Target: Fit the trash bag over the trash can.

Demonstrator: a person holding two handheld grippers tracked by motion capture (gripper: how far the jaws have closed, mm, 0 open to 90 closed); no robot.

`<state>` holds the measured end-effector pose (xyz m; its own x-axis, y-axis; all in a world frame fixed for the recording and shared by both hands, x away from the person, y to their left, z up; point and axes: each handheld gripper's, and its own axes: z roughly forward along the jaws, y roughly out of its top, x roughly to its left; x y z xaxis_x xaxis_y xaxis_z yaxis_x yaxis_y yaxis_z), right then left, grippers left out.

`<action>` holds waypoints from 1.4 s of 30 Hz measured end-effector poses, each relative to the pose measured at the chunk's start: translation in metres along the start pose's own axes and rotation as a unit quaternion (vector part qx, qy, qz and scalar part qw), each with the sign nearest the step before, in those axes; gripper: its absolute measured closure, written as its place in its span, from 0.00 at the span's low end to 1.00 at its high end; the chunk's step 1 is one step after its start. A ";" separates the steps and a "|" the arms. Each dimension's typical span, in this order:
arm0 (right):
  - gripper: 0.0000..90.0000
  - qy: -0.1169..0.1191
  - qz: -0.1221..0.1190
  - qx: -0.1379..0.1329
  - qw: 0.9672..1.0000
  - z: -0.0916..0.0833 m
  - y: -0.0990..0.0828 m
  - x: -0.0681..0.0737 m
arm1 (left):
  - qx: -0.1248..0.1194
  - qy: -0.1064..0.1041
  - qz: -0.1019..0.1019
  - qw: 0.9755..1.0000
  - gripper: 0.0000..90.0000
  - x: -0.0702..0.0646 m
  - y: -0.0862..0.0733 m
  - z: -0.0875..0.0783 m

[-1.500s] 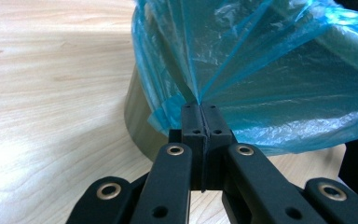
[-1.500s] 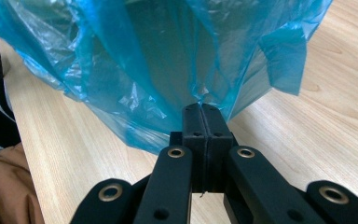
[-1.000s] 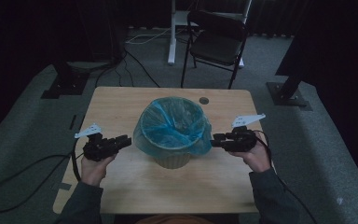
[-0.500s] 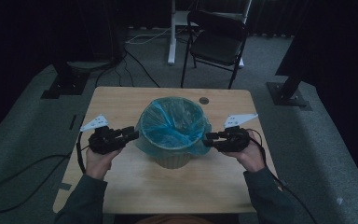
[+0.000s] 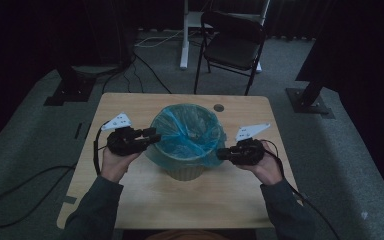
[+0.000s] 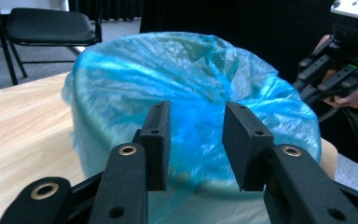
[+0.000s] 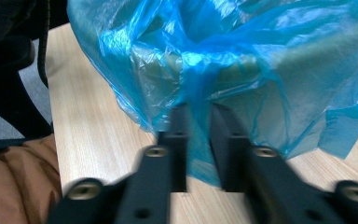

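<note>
- Tongs on the left (image 5: 152, 136) stand with jaws parted and nothing between the pads; in the left gripper view (image 6: 196, 140) the gap between the two black pads looks straight at the blue bag (image 6: 191, 93), which lies beyond the tips and is not pinched; the tips sit just beside the bag's left rim in the high view
- left hand (image 5: 114, 161) holds that gripper from below, its grey three-cornered plate on top and its cable looping down beside the wrist
- bin (image 5: 184, 170), pale and round, stands upright near the middle of the table (image 5: 145, 200); the blue bag (image 5: 187, 132) lines it, its edge folded out over the rim and hanging down the outer wall
- small dark round spot (image 5: 219, 107) lies on the table behind the bin, apart from it
- tongs on the right (image 5: 222, 153) reach the bag's right side; their jaws have just been closing, and in the right gripper view (image 7: 198, 140) a fold of the blue bag (image 7: 200, 154) runs down between the two pads, which stand close on either side of it; the picture is blurred, so whether they already press the film I cannot tell
- right hand (image 5: 262, 162) grips that gripper low at the table's right edge; its cable trails off to the floor
- folding chair (image 5: 235, 47) stands on the grey floor beyond the table, well apart.
</note>
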<state>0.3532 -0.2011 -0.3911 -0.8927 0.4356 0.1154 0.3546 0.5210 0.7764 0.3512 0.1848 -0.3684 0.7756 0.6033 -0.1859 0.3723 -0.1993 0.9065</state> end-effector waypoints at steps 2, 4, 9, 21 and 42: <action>0.79 0.000 0.000 -0.006 1.000 -0.003 0.000 -0.001 | 0.004 -0.002 0.007 1.000 0.69 0.000 0.005 0.003; 0.76 0.000 0.003 -0.012 1.000 -0.005 -0.001 -0.002 | 0.006 -0.003 0.012 1.000 0.69 -0.001 0.010 0.006; 0.72 -0.002 0.007 -0.025 1.000 -0.007 -0.001 -0.005 | 0.012 -0.005 0.024 1.000 0.69 -0.001 0.020 0.013; 0.68 -0.014 0.015 -0.047 0.999 -0.012 -0.002 -0.009 | 0.020 0.001 0.041 0.999 0.68 0.000 0.041 0.022; 0.64 -0.023 0.018 -0.041 0.999 -0.009 -0.004 -0.013 | 0.024 0.012 0.069 0.997 0.67 0.004 0.061 0.040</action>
<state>0.3606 -0.2155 -0.3897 -0.8658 0.4865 0.1173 0.3606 0.4440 0.8202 0.3980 0.1442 -0.3287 0.8091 0.5854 -0.0517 0.2879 -0.3181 0.9033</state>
